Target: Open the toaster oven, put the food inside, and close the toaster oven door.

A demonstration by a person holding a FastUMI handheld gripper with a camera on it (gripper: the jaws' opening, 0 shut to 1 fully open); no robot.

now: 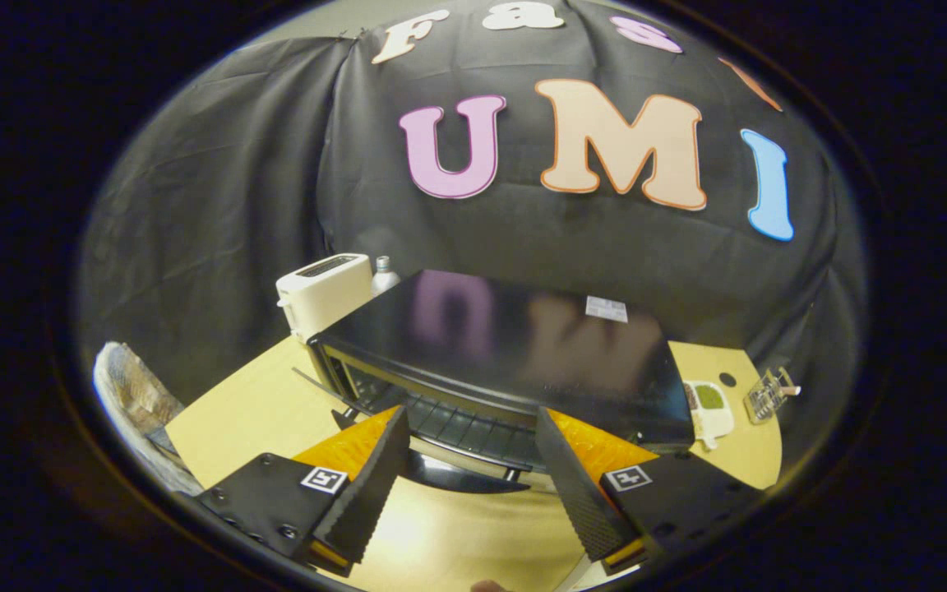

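I look down on a black toaster oven (515, 337) with a glossy top, standing on a light wooden table (251, 411). Its door is swung down and open; a thin hinge strut (321, 386) shows at the oven's left side. The door's dark handle (457, 478) lies between my fingers. The wire rack (465, 427) inside shows just ahead of my fingertips, and I see nothing on the part in view. My gripper (472, 416) is open, hovering over the door with nothing between its fingers.
A white slot toaster (325, 292) and a small bottle (383, 275) stand behind the oven's left corner. Right of the oven lie a small white piece with a green patch (709, 407) and a clear plastic holder (769, 395). A crumpled bundle (132, 395) sits off the table's left edge.
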